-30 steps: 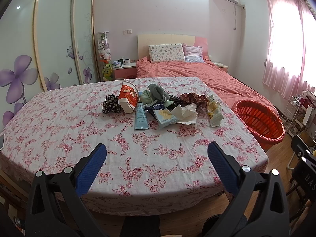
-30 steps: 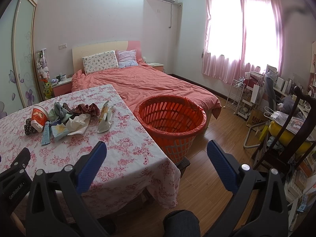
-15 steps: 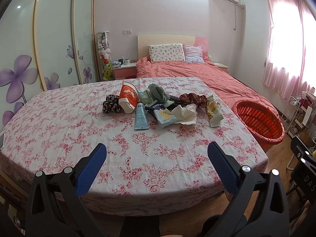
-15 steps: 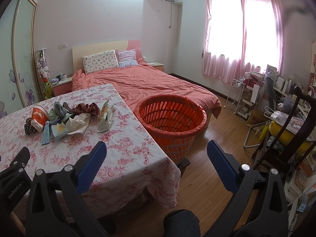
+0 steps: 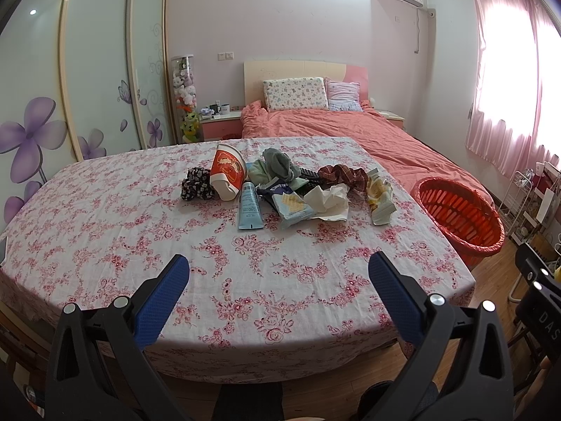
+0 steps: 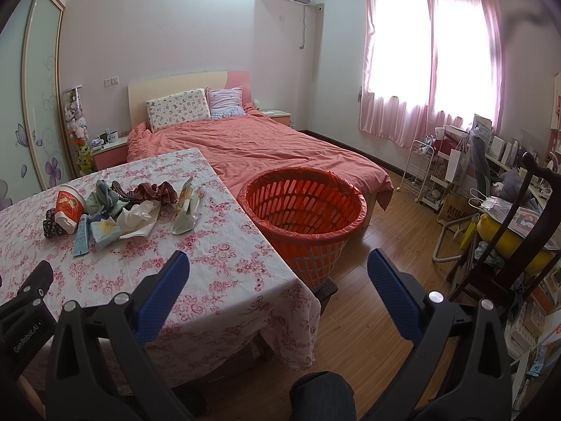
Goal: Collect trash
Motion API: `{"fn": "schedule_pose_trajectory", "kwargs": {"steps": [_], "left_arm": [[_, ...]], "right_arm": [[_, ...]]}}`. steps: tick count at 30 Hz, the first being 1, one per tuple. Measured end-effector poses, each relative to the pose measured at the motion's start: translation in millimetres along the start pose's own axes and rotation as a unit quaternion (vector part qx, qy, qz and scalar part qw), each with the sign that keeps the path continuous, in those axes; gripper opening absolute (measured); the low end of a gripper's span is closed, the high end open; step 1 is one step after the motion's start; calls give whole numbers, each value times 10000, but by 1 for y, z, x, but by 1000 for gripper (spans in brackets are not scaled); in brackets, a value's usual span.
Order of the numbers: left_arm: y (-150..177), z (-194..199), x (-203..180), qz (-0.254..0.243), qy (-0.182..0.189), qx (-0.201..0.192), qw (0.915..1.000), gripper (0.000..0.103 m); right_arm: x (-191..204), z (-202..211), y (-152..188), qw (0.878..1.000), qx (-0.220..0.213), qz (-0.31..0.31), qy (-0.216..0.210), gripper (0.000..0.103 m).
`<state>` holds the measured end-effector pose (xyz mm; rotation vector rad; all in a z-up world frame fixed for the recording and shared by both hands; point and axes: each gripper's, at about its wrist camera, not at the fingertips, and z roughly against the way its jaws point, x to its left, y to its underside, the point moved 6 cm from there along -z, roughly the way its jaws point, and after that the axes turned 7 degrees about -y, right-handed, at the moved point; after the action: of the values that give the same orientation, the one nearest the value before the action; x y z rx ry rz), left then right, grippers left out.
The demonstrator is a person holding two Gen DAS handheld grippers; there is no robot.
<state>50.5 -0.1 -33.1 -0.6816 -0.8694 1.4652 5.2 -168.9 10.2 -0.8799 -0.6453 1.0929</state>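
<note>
A pile of trash lies on the floral-clothed table [image 5: 140,231]: a red paper cup [image 5: 228,172] on its side, a blue tube [image 5: 249,205], crumpled white tissue [image 5: 328,198], a snack wrapper [image 5: 378,196] and bits of cloth. The pile also shows in the right wrist view, with the cup [image 6: 68,208] and the wrapper [image 6: 187,210]. An orange basket [image 6: 305,210] lined with a bag stands on the floor off the table's right edge. My left gripper [image 5: 278,280] is open and empty above the table's near edge. My right gripper [image 6: 278,277] is open and empty near the table's right corner.
A bed [image 6: 266,151] with a pink cover stands behind the table. A dark chair [image 6: 526,238] and cluttered shelves are on the right by the curtained window. A wardrobe [image 5: 87,80] with flower panels lines the left wall. Wooden floor [image 6: 385,280] lies beside the basket.
Both views have shifted very slightly; the grippers stay open and nothing on the table has moved.
</note>
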Motion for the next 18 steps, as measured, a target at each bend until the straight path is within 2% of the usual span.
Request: {"fn": "schedule_pose_trajectory", "kwargs": {"steps": [18], "left_arm": [[0,0,0,3,0,2,10000,101]], "right_arm": [[1,-2,1,10000,16,-5,-5,99]]}}
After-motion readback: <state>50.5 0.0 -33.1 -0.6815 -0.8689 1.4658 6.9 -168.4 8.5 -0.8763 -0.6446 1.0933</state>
